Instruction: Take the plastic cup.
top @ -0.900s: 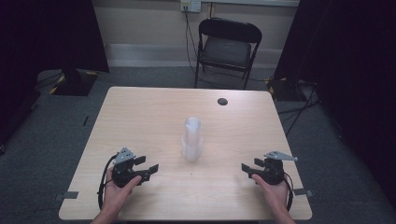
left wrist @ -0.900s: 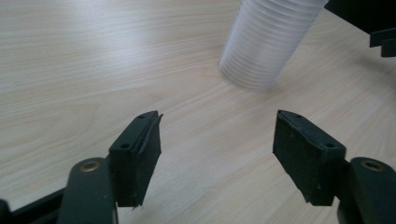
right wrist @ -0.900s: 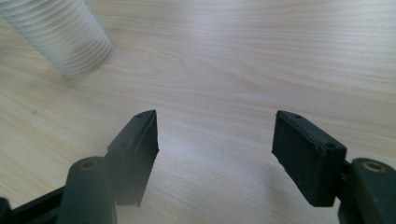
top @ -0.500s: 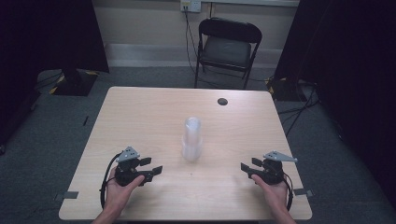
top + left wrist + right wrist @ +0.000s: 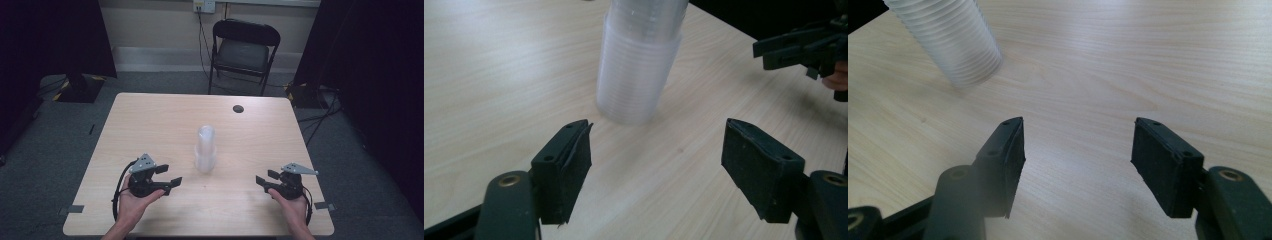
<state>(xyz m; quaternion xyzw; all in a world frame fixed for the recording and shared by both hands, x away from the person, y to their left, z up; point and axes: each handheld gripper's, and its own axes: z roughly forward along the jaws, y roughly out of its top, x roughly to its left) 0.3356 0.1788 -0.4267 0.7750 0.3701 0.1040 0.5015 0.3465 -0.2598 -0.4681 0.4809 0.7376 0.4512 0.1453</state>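
Fingers of the left gripper (image 5: pixel 170 176) and right gripper (image 5: pixel 264 179) stood wide apart and empty, one either side of the stack of clear cups (image 5: pixel 205 150) upright mid-bench (image 5: pixel 150 120). Judged a starting pose; next, one gripper would likely need to close in on the stack.

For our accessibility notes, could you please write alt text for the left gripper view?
A stack of clear plastic cups stands on a light wooden table, just beyond the left gripper, whose black jaws are wide open. The right gripper shows at upper right.
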